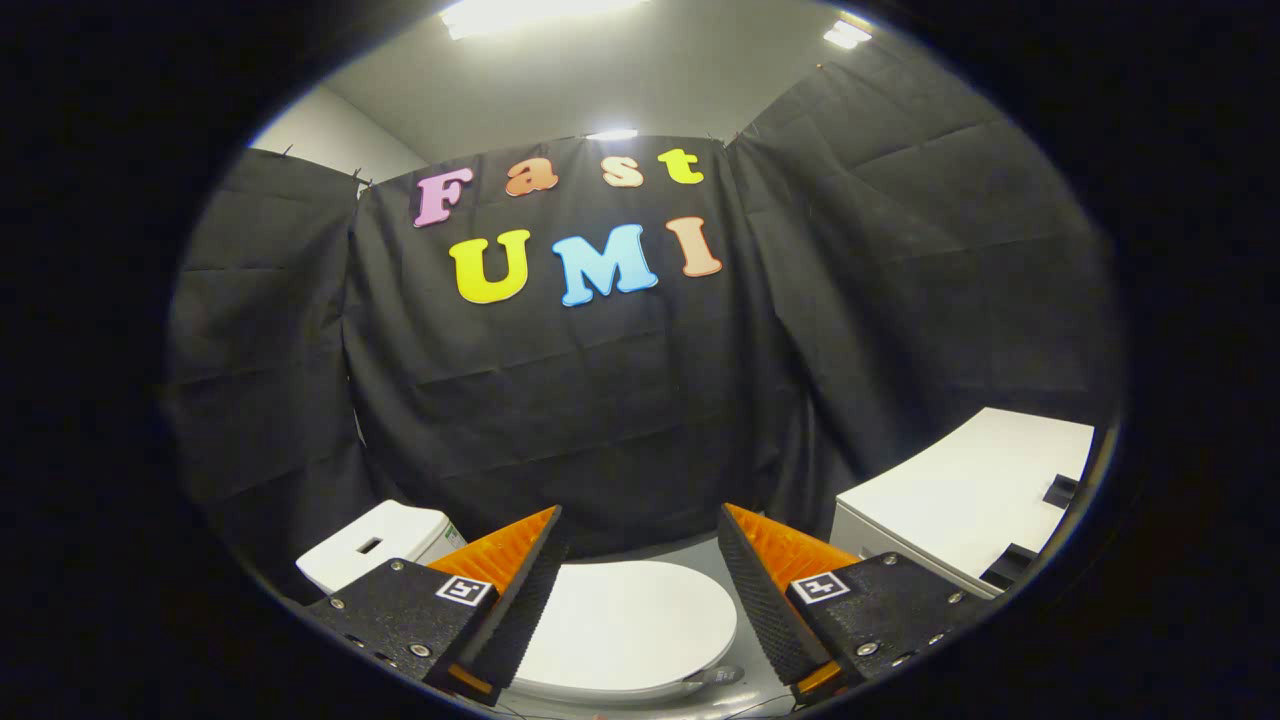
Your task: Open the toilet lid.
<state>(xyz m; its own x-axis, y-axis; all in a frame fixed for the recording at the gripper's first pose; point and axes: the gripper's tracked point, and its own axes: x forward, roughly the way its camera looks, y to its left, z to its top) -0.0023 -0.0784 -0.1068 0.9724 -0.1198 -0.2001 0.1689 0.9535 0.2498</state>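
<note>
At the far left, beyond the left finger, stands a white tank (385, 545) with a dark slot in its top, set against the black cloth wall (600, 400). A scrap of green shows at its right edge, too small to make out.

Next comes the gripper (640, 570), its two fingers (520, 590) spread wide with nothing between them touching either one — the jaws hold nothing. Each finger carries a ribbed inner face and a small square marker on its base.

Between the fingers, and partly under them, lies the lid (625, 625): white, round-fronted and flat down on the bowl, so it is closed. Its surface is smooth and bare. A thin grey strip of floor (700, 548) runs behind it to the foot of the wall, and a small grey part sits by the lid's right rim, just inside the right finger — what it is cannot be told.

To the right, beyond the right finger, stands a white cabinet (960, 500) with a flat top and dark recessed grips along its front edge, well apart from the lid.
</note>
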